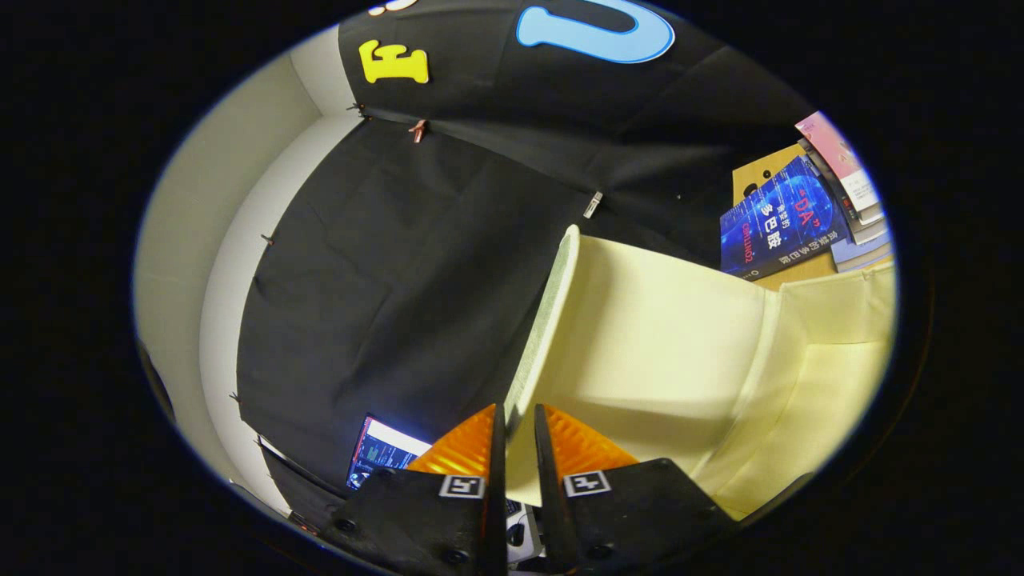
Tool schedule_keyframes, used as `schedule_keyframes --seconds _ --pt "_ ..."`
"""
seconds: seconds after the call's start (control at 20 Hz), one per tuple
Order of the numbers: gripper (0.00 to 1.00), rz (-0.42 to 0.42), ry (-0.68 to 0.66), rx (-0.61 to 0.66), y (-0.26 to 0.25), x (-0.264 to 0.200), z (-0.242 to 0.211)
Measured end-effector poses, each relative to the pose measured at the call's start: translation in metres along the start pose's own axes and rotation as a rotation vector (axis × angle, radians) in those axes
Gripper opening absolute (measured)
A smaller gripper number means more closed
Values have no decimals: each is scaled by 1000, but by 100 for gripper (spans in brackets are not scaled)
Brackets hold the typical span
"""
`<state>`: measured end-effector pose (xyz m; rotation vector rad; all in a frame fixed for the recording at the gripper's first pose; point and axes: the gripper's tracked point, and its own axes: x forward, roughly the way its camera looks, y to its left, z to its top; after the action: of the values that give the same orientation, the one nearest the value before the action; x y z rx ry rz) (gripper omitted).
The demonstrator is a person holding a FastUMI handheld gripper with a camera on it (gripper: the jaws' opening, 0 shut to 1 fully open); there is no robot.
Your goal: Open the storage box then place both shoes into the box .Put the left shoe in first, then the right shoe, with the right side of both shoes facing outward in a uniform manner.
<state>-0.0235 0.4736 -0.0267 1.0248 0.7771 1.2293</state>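
The storage box's cream lid [656, 320] stands lifted, its pale inner face turned toward me and its thin edge running up from my fingers. My gripper [516, 416] is shut on the lid's front edge, both fingers pressing on it from either side. To the right of the lid, the box's cream fabric wall [832, 352] shows, joined to the lid along a fold. The shoes are hidden from me.
A stack of books [780, 220] lies beyond the box at the right, on a brown surface [792, 272]. A lit screen [384, 452] shows low to the left of my fingers. A pale wall [208, 240] rises at the left.
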Motion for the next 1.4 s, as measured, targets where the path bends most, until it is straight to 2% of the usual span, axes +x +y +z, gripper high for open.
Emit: schedule_keyframes --seconds 0.15,0.2,0.25,0.3,0.5,0.75,0.9,1.15,1.4 --pt "66 -19 1 -6 -5 3 -4" --pt "75 -27 -4 -9 -8 3 -3" --pt "88 -36 -12 -10 -9 0 -2" --pt "93 -48 -23 -15 -10 -2 -1" --pt "96 -89 -54 -33 -9 -26 8" --pt "96 -163 -95 -77 -6 -84 22" --pt "95 -283 -88 -164 -26 -134 26" --pt "96 -532 -78 -332 -67 -233 24" --pt "96 -788 -77 -376 -109 -330 24"
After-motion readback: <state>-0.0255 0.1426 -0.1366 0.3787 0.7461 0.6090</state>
